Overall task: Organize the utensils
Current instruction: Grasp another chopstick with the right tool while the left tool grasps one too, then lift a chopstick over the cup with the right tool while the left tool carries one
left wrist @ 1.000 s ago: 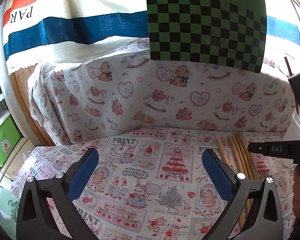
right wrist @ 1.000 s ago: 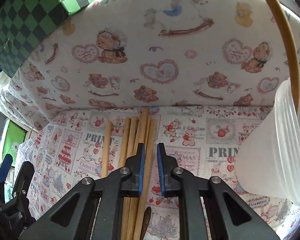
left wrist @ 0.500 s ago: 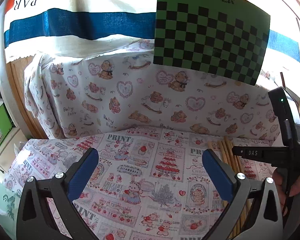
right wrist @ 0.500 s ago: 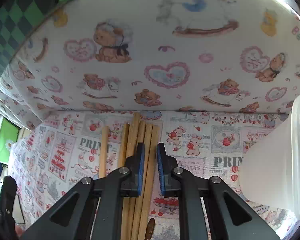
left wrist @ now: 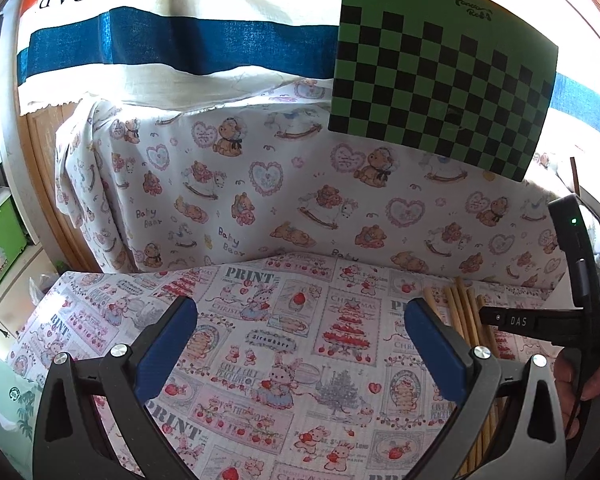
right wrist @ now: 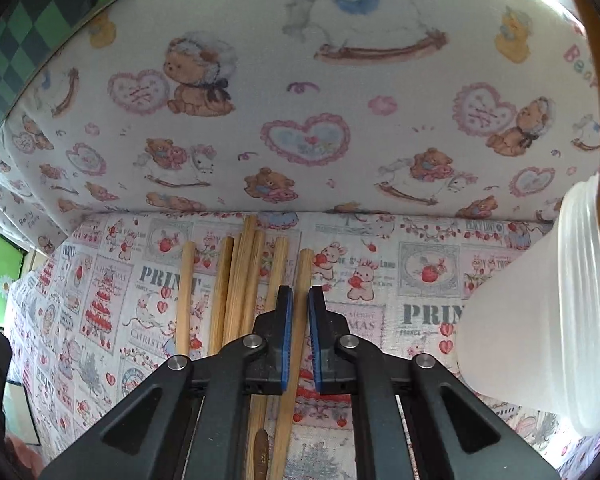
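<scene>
My right tool (right wrist: pixel 297 312) sat nearly closed over one loose chopstick (right wrist: pixel 298 312), my left tool (left wrist: pixel 300 344) gaped empty, and beyond, one chopstick stood in the cup (right wrist: pixel 532 320) while six lay on the desk (right wrist: pixel 420 280).

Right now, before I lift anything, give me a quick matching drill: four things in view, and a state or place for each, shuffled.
Things:
1. left gripper
2. right gripper
3. translucent plastic cup
4. checkered board

States or places:
A. propped above the teddy-bear cloth
B. jaws wide apart over bare tablecloth
C. jaws nearly shut around one of the wooden chopsticks
D. on the tablecloth, right of the sticks

Pairs: 1-B, 2-C, 3-D, 4-A
</scene>
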A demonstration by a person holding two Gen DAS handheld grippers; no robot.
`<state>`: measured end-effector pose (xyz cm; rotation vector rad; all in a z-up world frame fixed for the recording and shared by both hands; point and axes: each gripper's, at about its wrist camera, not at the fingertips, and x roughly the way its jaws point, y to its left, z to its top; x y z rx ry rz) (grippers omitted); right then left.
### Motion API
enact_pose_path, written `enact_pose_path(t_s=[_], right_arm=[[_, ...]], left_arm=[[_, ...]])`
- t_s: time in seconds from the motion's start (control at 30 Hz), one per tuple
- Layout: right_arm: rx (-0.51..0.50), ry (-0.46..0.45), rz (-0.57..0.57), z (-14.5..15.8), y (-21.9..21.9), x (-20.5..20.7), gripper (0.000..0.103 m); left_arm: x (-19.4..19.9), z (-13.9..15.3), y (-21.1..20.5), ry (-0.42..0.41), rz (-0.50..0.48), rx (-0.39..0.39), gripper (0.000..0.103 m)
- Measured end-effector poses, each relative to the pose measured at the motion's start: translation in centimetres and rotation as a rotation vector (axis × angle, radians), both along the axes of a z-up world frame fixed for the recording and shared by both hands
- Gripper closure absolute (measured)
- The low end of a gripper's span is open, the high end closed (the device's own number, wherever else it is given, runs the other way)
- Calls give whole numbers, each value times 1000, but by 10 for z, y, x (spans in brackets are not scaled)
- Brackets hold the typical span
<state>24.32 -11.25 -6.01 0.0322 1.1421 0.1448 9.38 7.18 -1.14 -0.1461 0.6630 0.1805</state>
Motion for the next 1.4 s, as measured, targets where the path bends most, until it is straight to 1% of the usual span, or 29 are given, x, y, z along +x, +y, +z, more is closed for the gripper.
enact_pose_path(t_s=[0.1, 0.17, 0.3, 0.33, 0.4, 0.47, 0.5, 0.53, 0.57, 0.6, 0.63, 0.67, 0.73, 0.83, 0.9, 0.97, 1.0, 1.07, 1.2, 1.3, 1.4], right_arm=[[-39, 7, 18, -3, 10, 6, 94], [-21, 12, 0, -2, 10, 9, 94], [-1, -18, 4, 2, 0, 8, 95], [16, -38, 14, 6, 0, 4, 95], [55, -111, 46, 16, -14, -9, 96], [86, -205, 68, 41, -23, -29, 96], [101, -260, 80, 58, -27, -40, 96], [116, -321, 89, 76, -32, -52, 96], [130, -379, 94, 93, -38, -64, 96], [136, -433, 100, 109, -42, -75, 96], [137, -485, 107, 126, -46, -86, 95], [140, -529, 116, 138, -50, -97, 95], [153, -600, 127, 158, -58, -116, 95], [162, -690, 130, 184, -74, -143, 95], [157, -757, 128, 197, -82, -160, 95], [155, -816, 120, 207, -90, -176, 95], [136, -836, 116, 215, -94, -185, 96], [105, -871, 115, 221, -96, -194, 96], [119, -895, 93, 230, -108, -200, 96], [153, -890, 66, 232, -123, -198, 96], [165, -881, 39, 234, -134, -195, 96]], left_arm=[[1, -1, 1, 6, 6, 1, 0], [2, -4, 3, 14, 8, -1, 0], [5, -8, 3, 30, 4, 7, 0], [5, -9, 2, 32, -3, 11, 0], [6, -10, -2, 38, -21, 10, 0], [9, -9, -7, 47, -69, -10, 1], [11, -8, -11, 49, -91, -21, 3], [15, -8, -15, 59, -108, -28, 11], [21, -9, -21, 84, -122, -30, 23], [27, -9, -27, 110, -135, -35, 29], [36, -10, -34, 138, -152, -45, 40], [42, -10, -41, 157, -168, -57, 47], [56, -10, -57, 194, -198, -59, 49], [74, -10, -84, 226, -225, -14, 51], [85, -15, -96, 257, -216, 8, 53], [99, -27, -107, 320, -220, 25, 62], [105, -32, -110, 346, -221, 23, 63], [114, -40, -109, 386, -204, 4, 63], [126, -52, -103, 441, -166, -23, 63], [129, -53, -104, 438, -155, 3, 64], [130, -54, -108, 437, -148, 12, 64]])
